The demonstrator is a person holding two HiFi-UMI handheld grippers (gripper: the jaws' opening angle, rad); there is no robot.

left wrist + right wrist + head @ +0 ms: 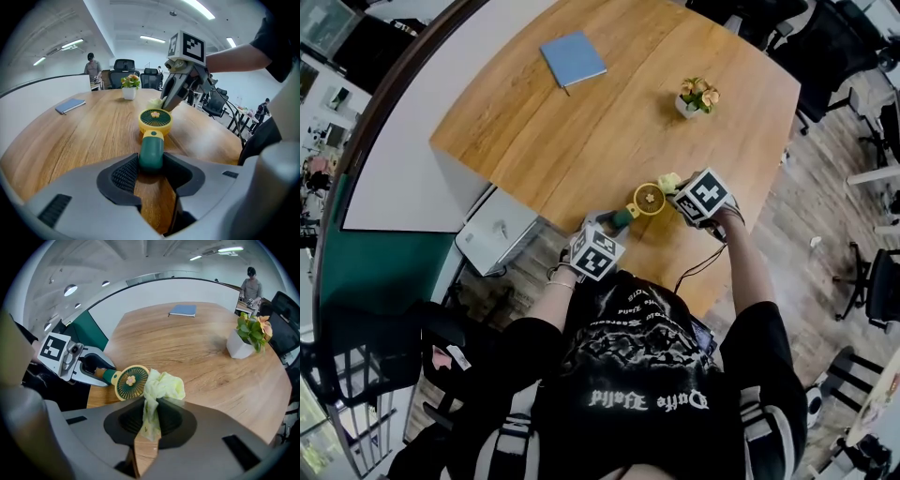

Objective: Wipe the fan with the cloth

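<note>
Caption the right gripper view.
Right gripper holds the cloth by the fan, which the left gripper grips.

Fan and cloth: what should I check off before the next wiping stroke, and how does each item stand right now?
1. Hold on the fan handle by the left gripper: clamped, ok.
2. Hold on the cloth by the right gripper: pinched, ok.
3. The grille turned upward, uncovered: ok.
4. The cloth pressing on the grille rather than lying beside its rim: cannot tell.
5. The plant pot and notebook far from the grille: ok.
</note>
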